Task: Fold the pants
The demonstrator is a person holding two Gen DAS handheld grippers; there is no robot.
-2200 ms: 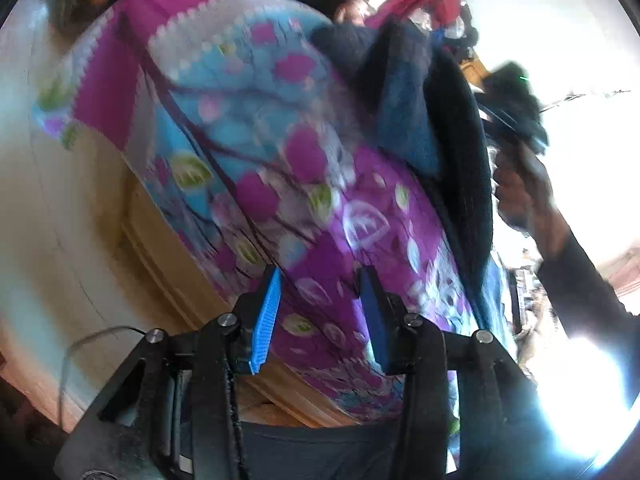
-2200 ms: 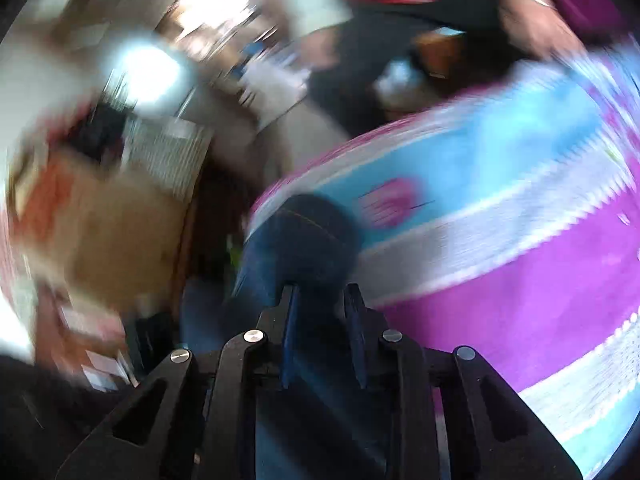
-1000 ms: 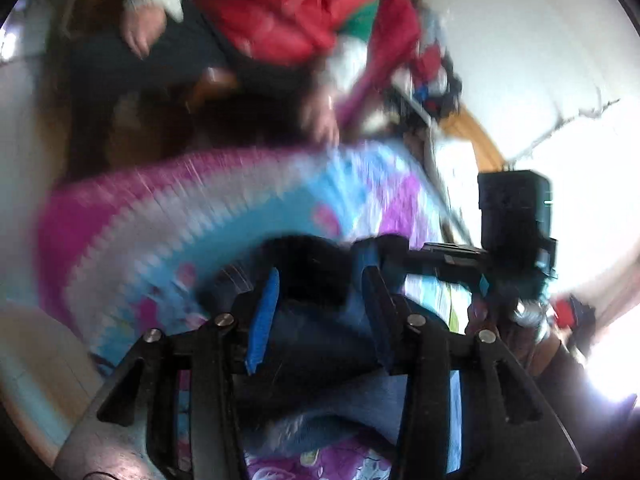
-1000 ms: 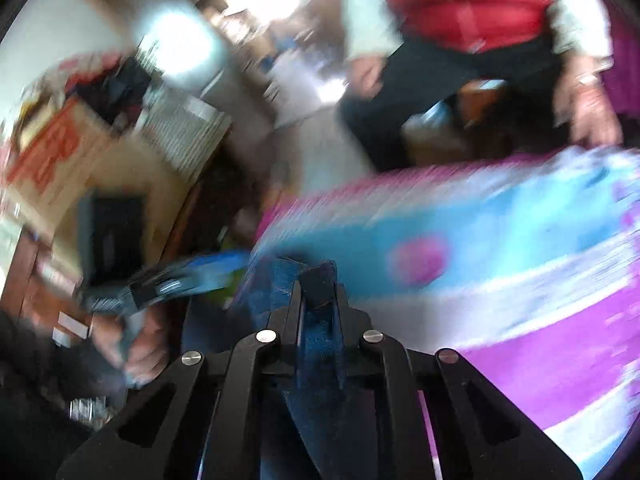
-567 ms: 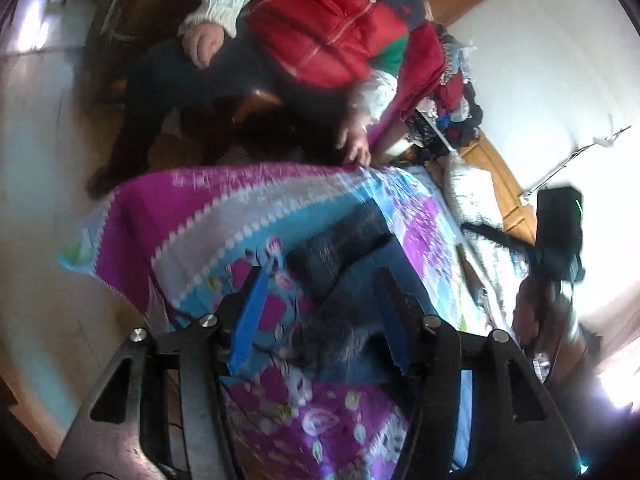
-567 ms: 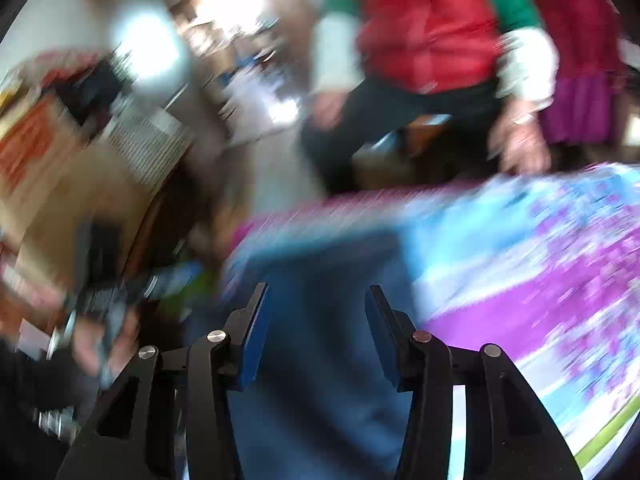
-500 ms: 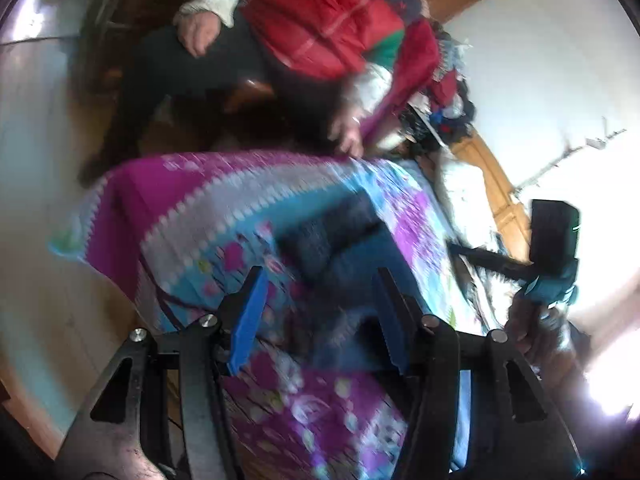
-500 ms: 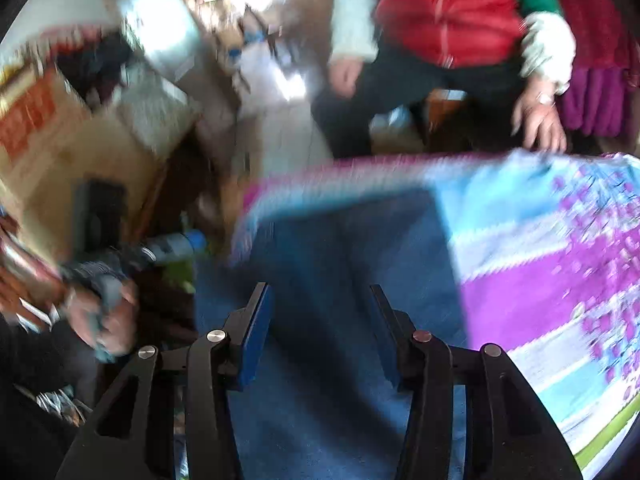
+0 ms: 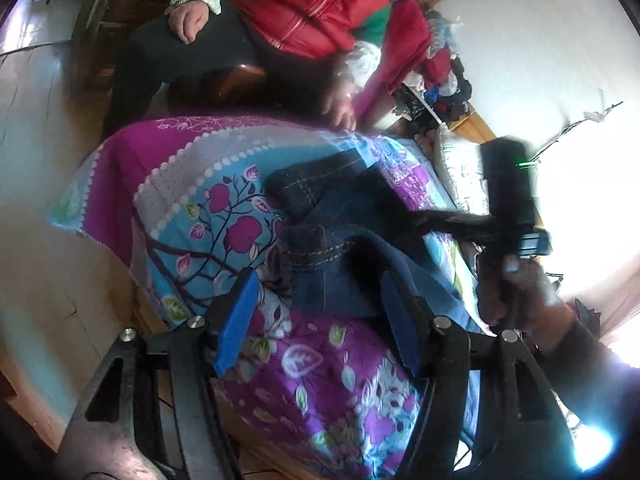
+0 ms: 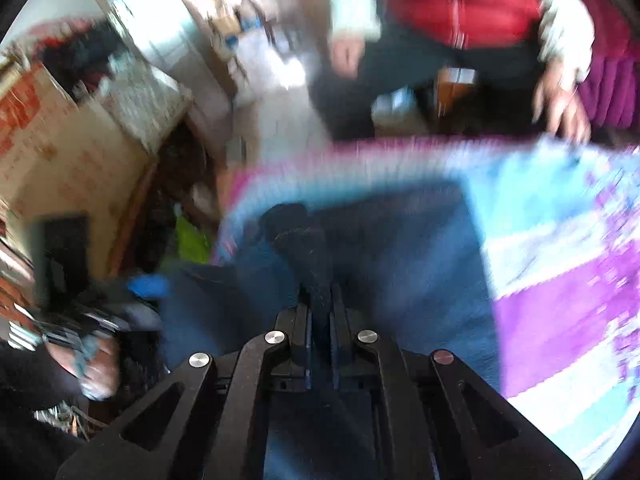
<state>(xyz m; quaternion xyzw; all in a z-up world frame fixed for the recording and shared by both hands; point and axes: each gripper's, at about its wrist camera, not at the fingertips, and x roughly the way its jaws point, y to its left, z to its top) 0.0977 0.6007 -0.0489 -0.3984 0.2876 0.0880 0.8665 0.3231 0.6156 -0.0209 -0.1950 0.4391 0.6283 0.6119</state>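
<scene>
On the floral purple-and-blue bedspread [image 9: 224,216] the dark blue denim pants [image 9: 340,240] lie partly folded, and where the right gripper [image 10: 319,300] stood spread above them half a second ago, its fingers are now pressed together, pinching a raised ridge of the denim. The left gripper [image 9: 316,316] remains spread wide over the near edge of the pants, holding nothing. Motion blur smears the right wrist view, so the far edge of the pants and the seated person in a red vest [image 9: 312,12] are hard to make out, and the left gripper's right finger hides part of the denim.
</scene>
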